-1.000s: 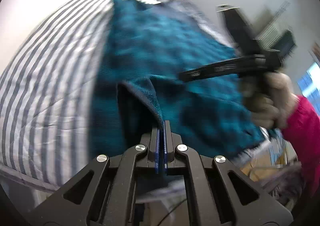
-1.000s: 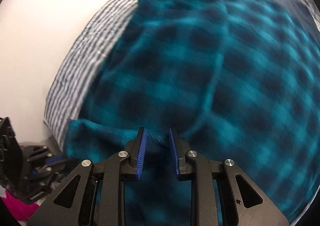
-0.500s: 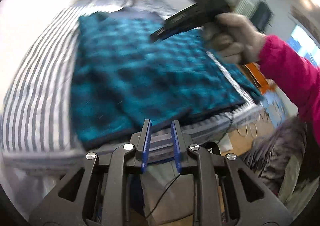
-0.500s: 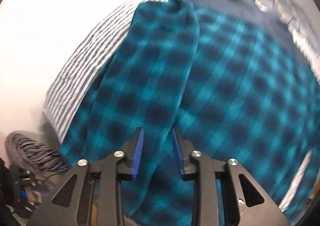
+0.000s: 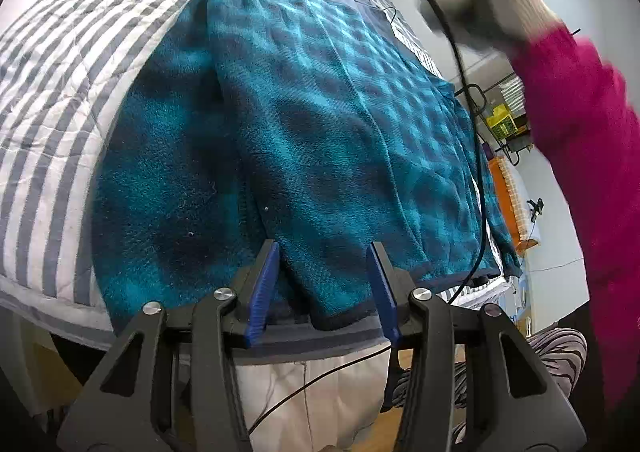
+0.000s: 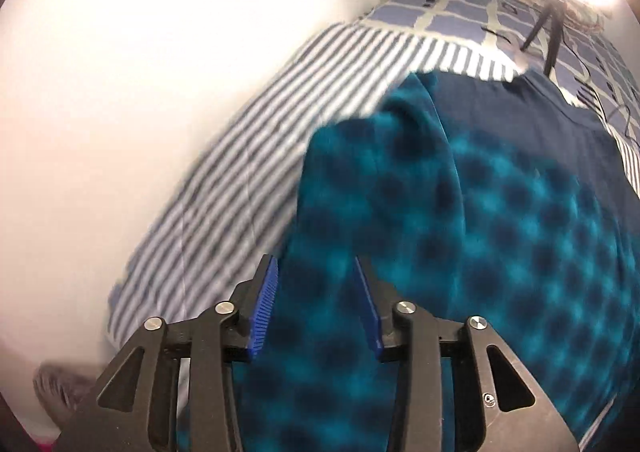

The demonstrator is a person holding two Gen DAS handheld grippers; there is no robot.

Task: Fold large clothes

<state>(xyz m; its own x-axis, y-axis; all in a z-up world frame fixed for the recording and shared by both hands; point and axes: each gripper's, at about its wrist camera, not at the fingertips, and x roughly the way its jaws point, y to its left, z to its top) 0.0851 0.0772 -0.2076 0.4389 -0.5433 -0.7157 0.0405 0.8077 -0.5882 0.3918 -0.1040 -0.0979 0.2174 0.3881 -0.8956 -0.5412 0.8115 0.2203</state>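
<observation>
Two open hand-held grippers over one teal checked garment on the bed.

The garment (image 5: 340,124) lies spread on the striped bed cover (image 5: 60,92), its long axis running from the near hem away toward the far end of the bed. The left hand-held gripper (image 5: 324,280) stands at the near hem; its jaws are opening, the hem lies between them, and the pads do not press it. The right hand-held gripper (image 6: 316,304) hangs above the folded side strip, nearer the wall; its jaws are opening too and hold nothing. I judge that the next fold goes along the long axis, and the left one is nearer to the hem.
</observation>
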